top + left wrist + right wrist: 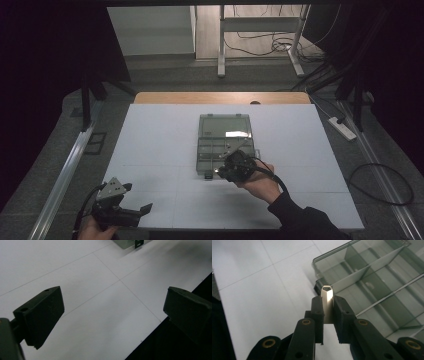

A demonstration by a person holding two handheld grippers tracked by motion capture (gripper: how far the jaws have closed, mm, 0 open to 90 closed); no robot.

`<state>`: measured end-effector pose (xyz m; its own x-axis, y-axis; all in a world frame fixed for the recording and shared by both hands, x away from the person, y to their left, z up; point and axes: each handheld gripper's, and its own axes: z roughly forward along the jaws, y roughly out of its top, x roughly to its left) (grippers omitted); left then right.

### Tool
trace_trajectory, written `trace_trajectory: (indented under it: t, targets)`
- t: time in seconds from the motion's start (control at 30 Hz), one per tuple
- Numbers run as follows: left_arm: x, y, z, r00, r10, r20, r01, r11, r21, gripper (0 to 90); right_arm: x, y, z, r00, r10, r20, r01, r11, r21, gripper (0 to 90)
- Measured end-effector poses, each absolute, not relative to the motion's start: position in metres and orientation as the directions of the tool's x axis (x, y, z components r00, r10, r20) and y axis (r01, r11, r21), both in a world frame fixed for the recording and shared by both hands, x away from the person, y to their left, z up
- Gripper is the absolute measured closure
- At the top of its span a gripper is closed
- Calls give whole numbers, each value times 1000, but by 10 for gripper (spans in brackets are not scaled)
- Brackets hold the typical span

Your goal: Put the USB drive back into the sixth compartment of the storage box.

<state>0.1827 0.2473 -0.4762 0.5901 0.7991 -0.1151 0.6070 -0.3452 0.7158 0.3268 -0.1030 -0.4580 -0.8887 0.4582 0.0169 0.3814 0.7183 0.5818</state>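
Right claw (328, 315) is clamped on a small pale metal piece (327, 298), a hollow six-sided sleeve held upright between the jaws so its open end faces up and its lower part stays pinched. It hangs at the near corner of the clear compartment box (372, 277), which lies with its lid folded back on the white worktop (150, 145); in the high view the same claw (234, 167) sits over the box's (223, 145) near edge, the hand (260, 186) behind it. Holding the piece by its sides and end-up probably leaves the tip free to go down between the thin dividers, and the near-corner cell looks the likeliest target, though I cannot tell which cell is meant. One small light object lies in a compartment farther in (369, 285). Left claw (112, 315) is spread wide and holds nothing, parked low over the bare near-left part of the worktop, well apart from the box, apparently just kept out of the way. No brand, label or writing can be read anywhere on box, piece or claws.
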Motion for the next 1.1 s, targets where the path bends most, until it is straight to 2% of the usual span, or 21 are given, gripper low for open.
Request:
trace_trajectory:
  t: [1.1]
  targets:
    - [183, 248, -476, 589, 799, -122, 609, -339, 717, 36, 364, -94, -470, -849, 528, -36, 413, 703, 580, 783]
